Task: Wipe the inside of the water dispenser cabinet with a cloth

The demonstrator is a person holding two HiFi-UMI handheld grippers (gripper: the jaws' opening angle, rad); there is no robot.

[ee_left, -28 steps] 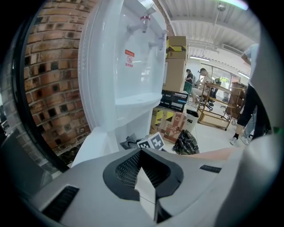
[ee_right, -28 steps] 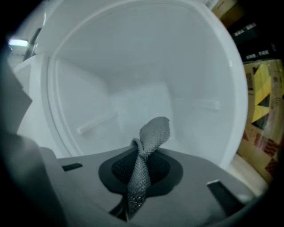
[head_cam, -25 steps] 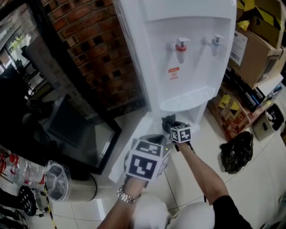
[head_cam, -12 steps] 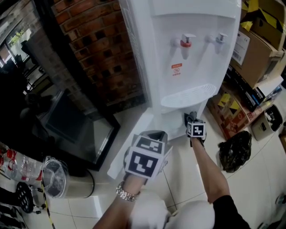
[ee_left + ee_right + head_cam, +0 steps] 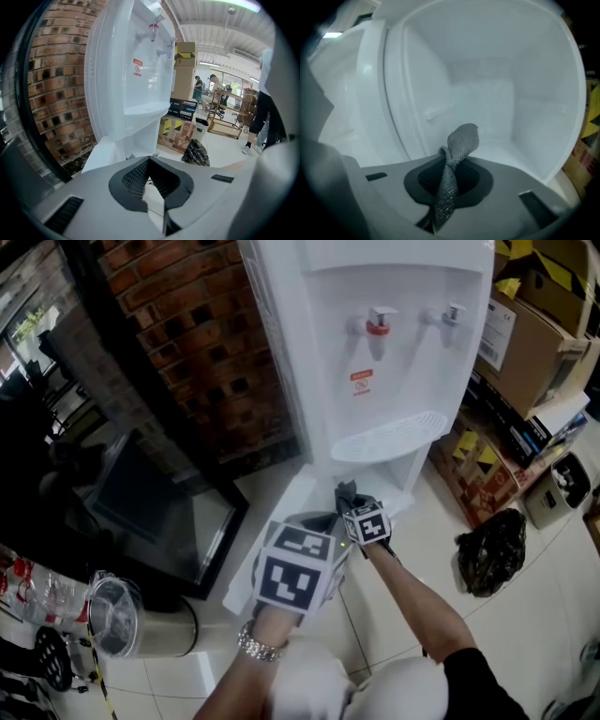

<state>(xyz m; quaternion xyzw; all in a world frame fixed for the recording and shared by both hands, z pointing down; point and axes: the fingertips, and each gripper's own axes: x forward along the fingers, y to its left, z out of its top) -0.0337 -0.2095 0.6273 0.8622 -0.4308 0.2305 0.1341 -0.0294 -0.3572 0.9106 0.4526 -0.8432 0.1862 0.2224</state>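
The white water dispenser (image 5: 375, 381) stands against a brick wall, its lower cabinet door (image 5: 272, 521) swung open to the left. My right gripper (image 5: 351, 501) is at the cabinet mouth under the drip tray, shut on a grey mesh cloth (image 5: 345, 491). In the right gripper view the cloth (image 5: 461, 140) sticks up from between the jaws, with the white cabinet interior (image 5: 497, 89) just beyond it; I cannot tell whether cloth and wall touch. My left gripper (image 5: 314, 523) hangs in front of the open door, jaws together with nothing in them, facing the dispenser (image 5: 131, 84).
Cardboard boxes (image 5: 525, 343) and a white bin (image 5: 561, 491) stand right of the dispenser, with a black bag (image 5: 492, 554) on the tiled floor. A dark glass-fronted unit (image 5: 159, 512) and a clear lidded container (image 5: 117, 615) are at left. People (image 5: 206, 86) stand far off.
My right gripper with the cloth swept right along the cabinet mouth, then came back left to the middle. The left gripper has barely moved.
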